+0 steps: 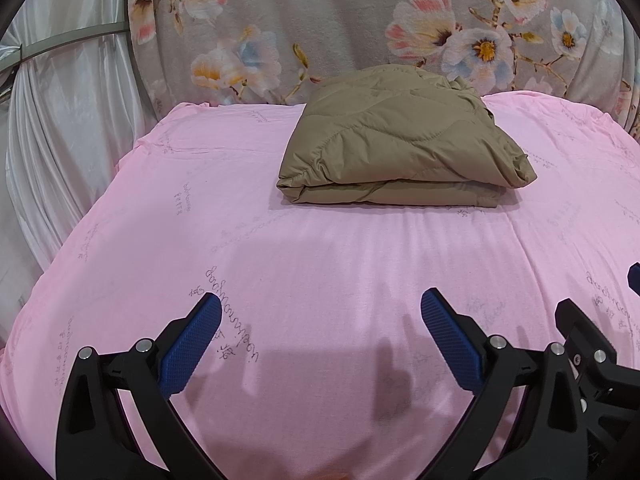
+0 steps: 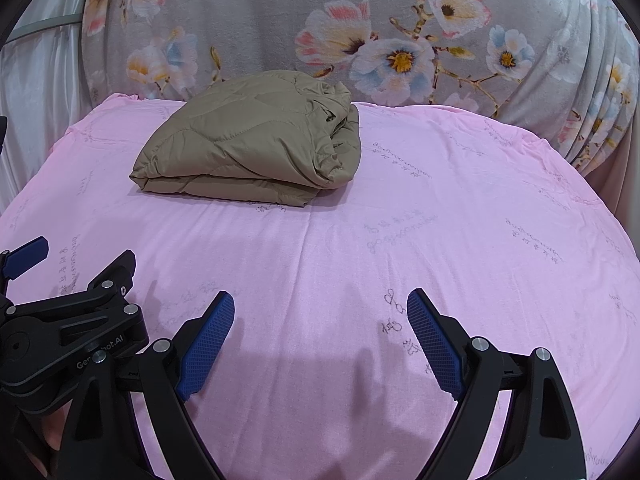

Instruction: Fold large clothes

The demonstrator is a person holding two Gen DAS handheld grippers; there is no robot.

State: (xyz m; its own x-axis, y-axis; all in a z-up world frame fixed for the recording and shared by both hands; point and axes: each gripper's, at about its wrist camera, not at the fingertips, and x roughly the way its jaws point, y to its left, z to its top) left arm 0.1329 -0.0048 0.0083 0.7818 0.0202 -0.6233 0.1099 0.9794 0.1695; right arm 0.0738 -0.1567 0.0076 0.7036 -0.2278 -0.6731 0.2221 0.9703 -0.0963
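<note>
A khaki quilted jacket (image 1: 404, 140) lies folded into a compact rectangular stack on the pink sheet (image 1: 280, 248), near the far edge. It also shows in the right wrist view (image 2: 252, 148), left of centre. My left gripper (image 1: 320, 308) is open and empty, hovering over the near part of the sheet, well short of the jacket. My right gripper (image 2: 320, 308) is open and empty too, at the same near distance. The left gripper's body (image 2: 68, 320) shows at the left of the right wrist view.
A grey floral cloth (image 1: 360, 20) hangs behind the bed. A white curtain (image 1: 68, 120) hangs at the left. The sheet drops off at its right edge (image 2: 600, 208). The right gripper's body (image 1: 588, 344) shows at the left view's lower right.
</note>
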